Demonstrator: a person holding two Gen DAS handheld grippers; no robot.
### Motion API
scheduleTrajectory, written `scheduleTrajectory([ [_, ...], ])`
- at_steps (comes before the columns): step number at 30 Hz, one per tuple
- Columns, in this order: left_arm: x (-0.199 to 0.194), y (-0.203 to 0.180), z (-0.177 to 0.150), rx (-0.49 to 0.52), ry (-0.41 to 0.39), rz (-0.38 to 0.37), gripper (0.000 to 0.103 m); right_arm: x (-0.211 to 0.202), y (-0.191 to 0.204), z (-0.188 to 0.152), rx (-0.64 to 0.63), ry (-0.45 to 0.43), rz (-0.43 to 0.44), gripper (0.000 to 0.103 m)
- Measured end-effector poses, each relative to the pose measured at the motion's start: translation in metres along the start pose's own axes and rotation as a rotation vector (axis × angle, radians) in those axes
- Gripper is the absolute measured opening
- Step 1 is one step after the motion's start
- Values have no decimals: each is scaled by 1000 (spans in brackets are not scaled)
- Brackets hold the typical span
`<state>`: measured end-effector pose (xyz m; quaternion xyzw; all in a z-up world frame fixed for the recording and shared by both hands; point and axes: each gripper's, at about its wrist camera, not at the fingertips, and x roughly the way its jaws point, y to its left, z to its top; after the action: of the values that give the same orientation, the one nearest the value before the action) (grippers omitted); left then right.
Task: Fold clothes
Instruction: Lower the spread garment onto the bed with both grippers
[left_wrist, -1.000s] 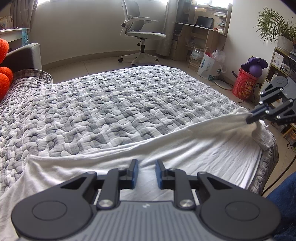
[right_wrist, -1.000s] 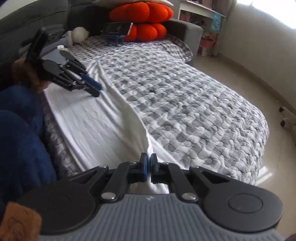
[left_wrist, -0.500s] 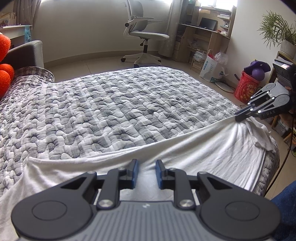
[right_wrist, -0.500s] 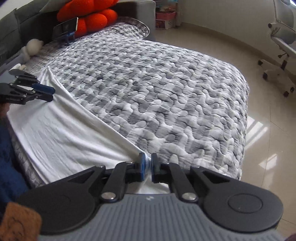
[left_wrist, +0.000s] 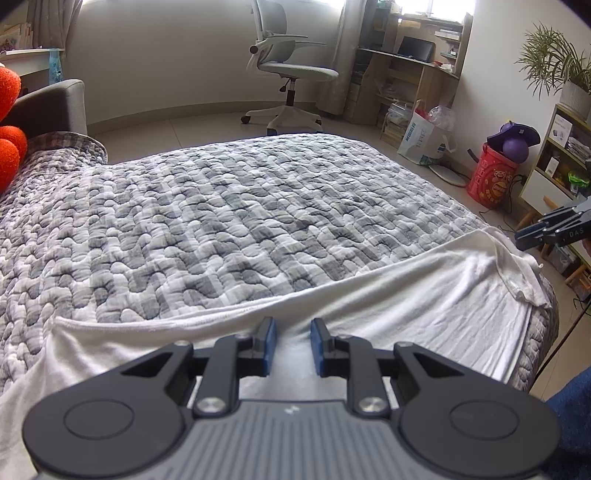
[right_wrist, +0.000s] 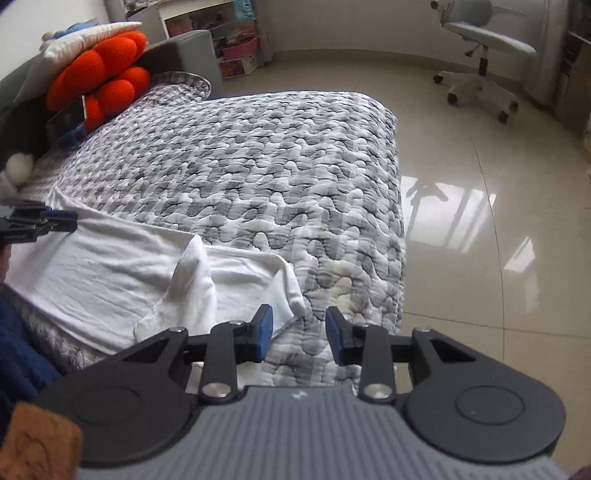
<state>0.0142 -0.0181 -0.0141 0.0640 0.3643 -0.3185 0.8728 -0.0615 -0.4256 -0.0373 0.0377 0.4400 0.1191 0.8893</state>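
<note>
A white garment (left_wrist: 406, 295) lies flat in a long strip along the near edge of the grey quilted bed (left_wrist: 240, 206). My left gripper (left_wrist: 291, 345) is open just above the garment's middle, touching nothing. My right gripper (right_wrist: 299, 336) is open and empty above the bed's corner, just right of the garment's end (right_wrist: 236, 273), where a sleeve lies folded over. The right gripper also shows at the right edge of the left wrist view (left_wrist: 554, 225), clear of the cloth. The left gripper shows at the left edge of the right wrist view (right_wrist: 37, 221).
Orange cushions (right_wrist: 99, 81) and a phone on a stand (right_wrist: 66, 122) sit at the head of the bed. An office chair (left_wrist: 288, 74), desk (left_wrist: 406, 74), red bucket (left_wrist: 491, 177) and shelf with plant (left_wrist: 565, 122) stand on the tiled floor beyond.
My right gripper has opened and let go of the garment's end, which dropped flat onto the bed. The right gripper drew back off the cloth. The left gripper stayed open.
</note>
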Motion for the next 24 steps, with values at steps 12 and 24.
scheduleTrajectory([
  [12, 1, 1, 1, -5, 8, 1, 22, 17, -5, 27, -115, 30, -90, 2],
  [24, 0, 3, 2, -32, 15, -5, 22, -16, 35, -6, -249, -152, -126, 15],
])
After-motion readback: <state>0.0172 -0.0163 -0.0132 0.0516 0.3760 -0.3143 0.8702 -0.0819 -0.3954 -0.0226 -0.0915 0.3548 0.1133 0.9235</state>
